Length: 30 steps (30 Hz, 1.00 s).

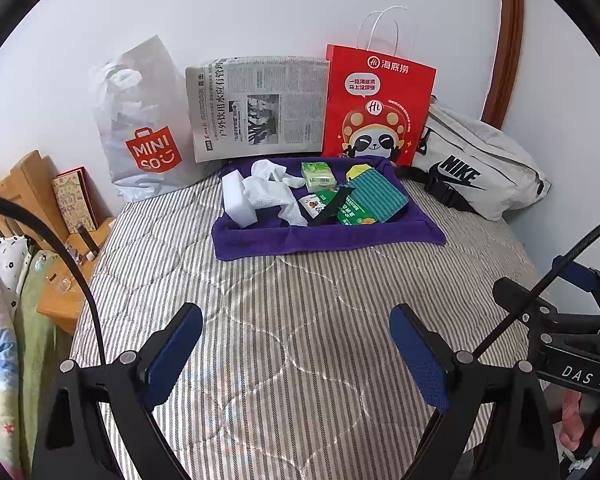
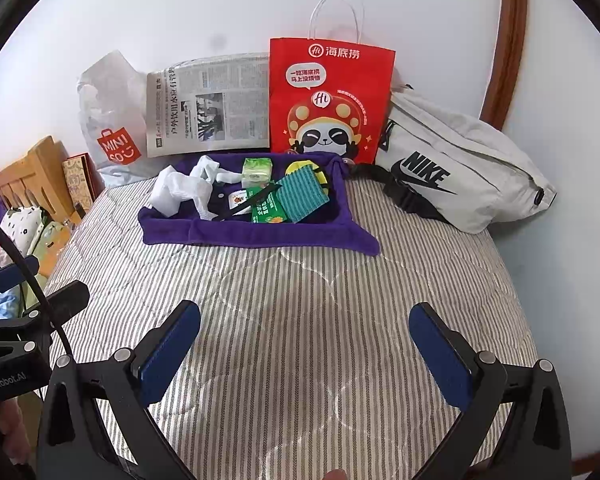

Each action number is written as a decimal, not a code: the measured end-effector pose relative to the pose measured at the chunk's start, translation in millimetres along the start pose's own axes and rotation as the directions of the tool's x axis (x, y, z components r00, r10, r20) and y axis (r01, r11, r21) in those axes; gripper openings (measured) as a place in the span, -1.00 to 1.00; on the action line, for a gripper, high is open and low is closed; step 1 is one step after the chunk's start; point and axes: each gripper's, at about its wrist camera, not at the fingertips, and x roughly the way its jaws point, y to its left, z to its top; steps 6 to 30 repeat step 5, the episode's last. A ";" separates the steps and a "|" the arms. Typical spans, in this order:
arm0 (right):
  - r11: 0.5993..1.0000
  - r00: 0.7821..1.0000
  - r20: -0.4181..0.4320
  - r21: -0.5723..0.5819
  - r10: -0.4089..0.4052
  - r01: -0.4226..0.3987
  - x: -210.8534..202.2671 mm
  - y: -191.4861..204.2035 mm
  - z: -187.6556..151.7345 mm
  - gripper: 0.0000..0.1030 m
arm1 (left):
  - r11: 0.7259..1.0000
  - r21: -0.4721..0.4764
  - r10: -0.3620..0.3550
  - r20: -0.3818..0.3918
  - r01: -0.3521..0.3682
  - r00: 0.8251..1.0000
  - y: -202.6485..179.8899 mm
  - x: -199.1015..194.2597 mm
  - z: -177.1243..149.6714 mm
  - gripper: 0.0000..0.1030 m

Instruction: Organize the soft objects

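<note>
While both grippers (image 1: 296,356) (image 2: 306,354) gape empty — purple tray (image 2: 260,236) lies well ahead.

A plush purple cloth tray (image 2: 260,236) is sitting on a matt, quilted grey-striped fabric bedcover (image 2: 300,312). A glossy red paper bag (image 2: 332,96) and a crinkly translucent plastic bag (image 1: 140,120) are flanking a matt newspaper (image 1: 256,108).

Soft clutter (image 1: 320,196) heaped on purple towel (image 1: 324,238)
</note>
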 end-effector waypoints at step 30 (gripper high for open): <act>1.000 1.000 -0.010 -0.001 0.008 -0.008 4.5 0.7 0.7 0.99 | 1.000 0.012 0.000 -0.004 0.000 1.000 1.0 4.6 2.0 0.84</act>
